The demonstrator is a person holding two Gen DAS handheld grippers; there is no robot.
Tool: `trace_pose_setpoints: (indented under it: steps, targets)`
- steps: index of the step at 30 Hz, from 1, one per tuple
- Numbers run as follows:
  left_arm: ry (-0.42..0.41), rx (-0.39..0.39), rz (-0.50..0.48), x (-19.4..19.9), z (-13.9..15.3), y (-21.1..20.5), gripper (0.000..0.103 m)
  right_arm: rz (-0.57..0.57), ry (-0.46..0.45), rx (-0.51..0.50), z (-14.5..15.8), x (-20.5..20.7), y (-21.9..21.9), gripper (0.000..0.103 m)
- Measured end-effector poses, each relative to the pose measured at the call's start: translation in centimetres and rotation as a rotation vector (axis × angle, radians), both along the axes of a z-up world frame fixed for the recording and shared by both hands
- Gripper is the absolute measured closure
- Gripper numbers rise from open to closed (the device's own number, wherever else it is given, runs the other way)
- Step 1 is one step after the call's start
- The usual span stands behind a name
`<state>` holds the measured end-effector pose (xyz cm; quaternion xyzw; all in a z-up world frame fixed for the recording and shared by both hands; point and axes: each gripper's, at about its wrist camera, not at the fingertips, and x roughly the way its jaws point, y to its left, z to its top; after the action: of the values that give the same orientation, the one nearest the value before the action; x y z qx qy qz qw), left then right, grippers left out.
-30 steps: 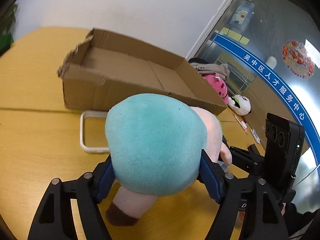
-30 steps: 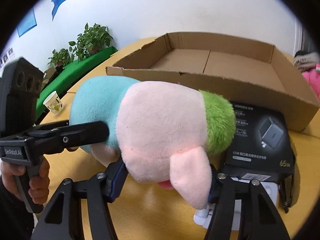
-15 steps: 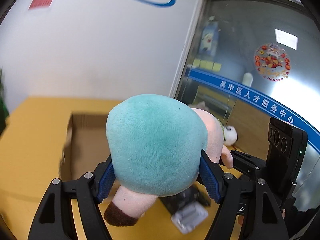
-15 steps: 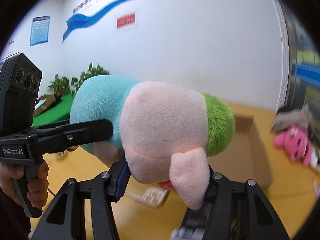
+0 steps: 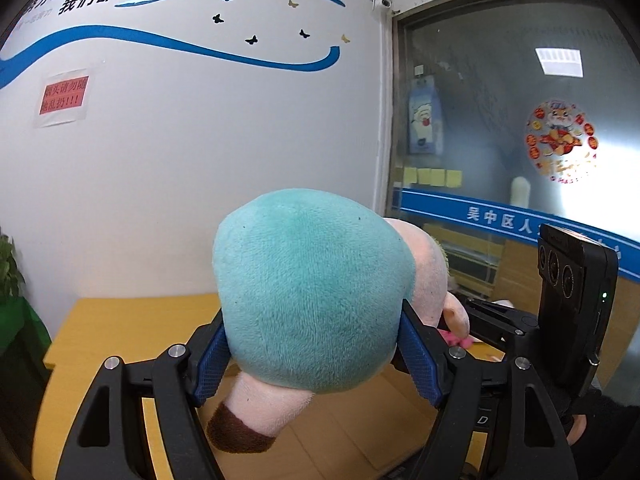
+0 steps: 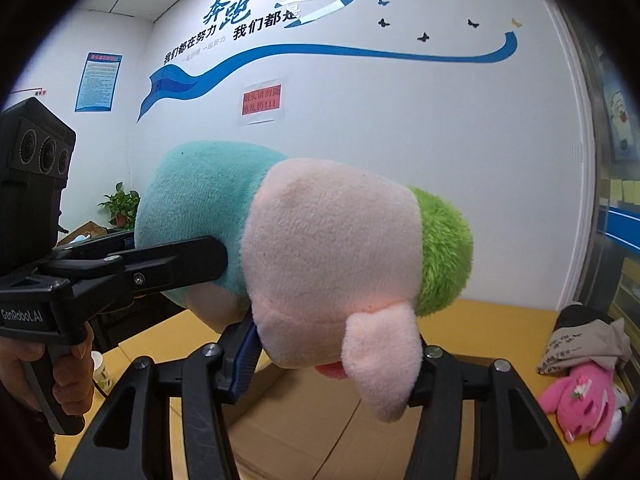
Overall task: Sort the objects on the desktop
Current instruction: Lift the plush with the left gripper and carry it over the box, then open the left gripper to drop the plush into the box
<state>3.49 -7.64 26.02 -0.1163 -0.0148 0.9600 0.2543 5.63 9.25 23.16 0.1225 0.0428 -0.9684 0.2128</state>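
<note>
- Above the yellow surface (image 5: 120,320) I've got the plush toy (image 5: 312,292) in both grippers, off the surface, cardboard box (image 6: 312,432) underneath it.
- Left gripper (image 5: 316,360): jaws clenched on the teal rear end, blue pads (image 5: 210,364) dug into the fur on both sides. Wide grip, looks solid.
- Right gripper (image 6: 332,364): jaws clamped on the pink head end; one blue pad shows on the left of the head, the other is hidden behind the floppy ear (image 6: 380,360). So I can't confirm full contact on that side.
- Step in hand, as I read it: carry the toy over the box and set it inside.
- To do it well I'd move both hands together, same pace, same spacing. Pulling apart stretches the toy; pushing together buckles it.
- I'd keep it level, so the dangling leg (image 5: 248,420) with the brown foot and the ear clear the box wall.
- Lower until the belly sits on the box floor, then let go with both sides. Dropping from height risks a bounce out.
- Box walls are mostly hidden behind the toy in both views, so I'd tip the wrists down first to find the rim.
- Risk: soft fur can slip if one grip loosens early.
- Pink plush (image 6: 580,396) and a grey cloth bundle (image 6: 584,340) lie on the surface at right, well apart; leave those for now.
</note>
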Motion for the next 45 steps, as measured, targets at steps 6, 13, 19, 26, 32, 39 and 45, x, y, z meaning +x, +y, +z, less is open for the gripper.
trace_pose_setpoints:
  steps: [6, 13, 19, 26, 32, 39, 45]
  targets:
    - [-0.098, -0.035, 0.037, -9.9, -1.3, 0.1, 0.024, 0.038, -0.069, -0.007, -1.3, -10.0, -0.1, 0.05]
    - [-0.355, -0.009, 0.089, -21.3, -8.9, -0.2, 0.024, 0.057, -0.286, -0.033, -8.8, -22.4, -0.2, 0.051]
    - [-0.579, -0.077, 0.138, -25.8, -16.6, 0.1, 0.024, 0.066, -0.501, -0.027, -16.5, -28.0, -0.2, 0.051]
    - [-0.753, -0.095, 0.193, -27.7, -22.7, -0.4, 0.015, 0.039, -0.716, 0.093, -23.0, -30.5, -1.5, 0.041]
    - [-0.649, -0.075, 0.232, -24.9, -19.1, -0.1, 0.014, -0.018, -0.655, 0.15, -21.9, -27.7, -1.4, 0.038]
    - [-0.407, -0.081, 0.24, -16.4, -12.0, -0.5, 0.009, -0.039, -0.552, 0.098, -16.4, -18.5, 3.8, 0.034]
    - [-0.165, -0.154, 0.283, -4.6, -10.3, 1.7, 0.0, -0.108, -0.425, 0.111, -12.5, -7.3, 4.4, 0.024]
